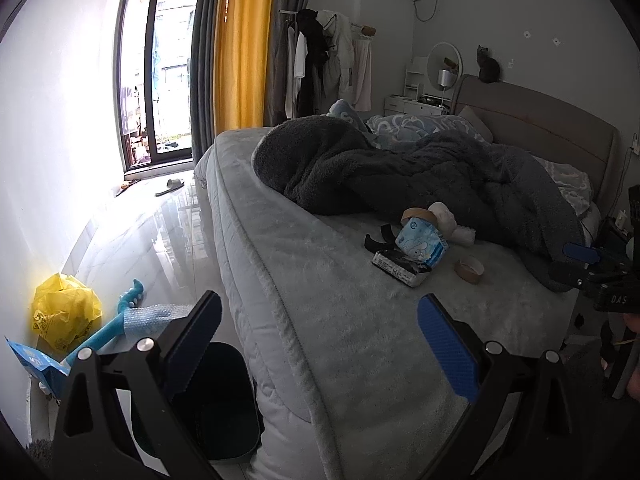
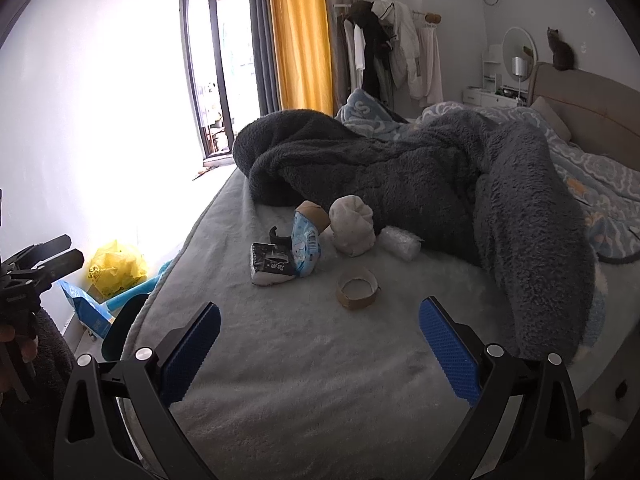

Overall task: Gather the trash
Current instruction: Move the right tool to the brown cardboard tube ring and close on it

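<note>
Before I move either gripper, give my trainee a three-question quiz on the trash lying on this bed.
1. True or false: the right gripper is shut on the flat brown cardboard tape ring.
2. Multiple choice: the black-and-white crumpled packet touches A) the blue-and-white plastic wrapper, B) the dark bin on the floor, C) the grey cat on the headboard.
3. Fill in: the off-white crumpled wad lies against the dark grey fleece ______.

Key: 1 false, both the right and the left gripper are open and empty; 2 A; 3 blanket.
</note>
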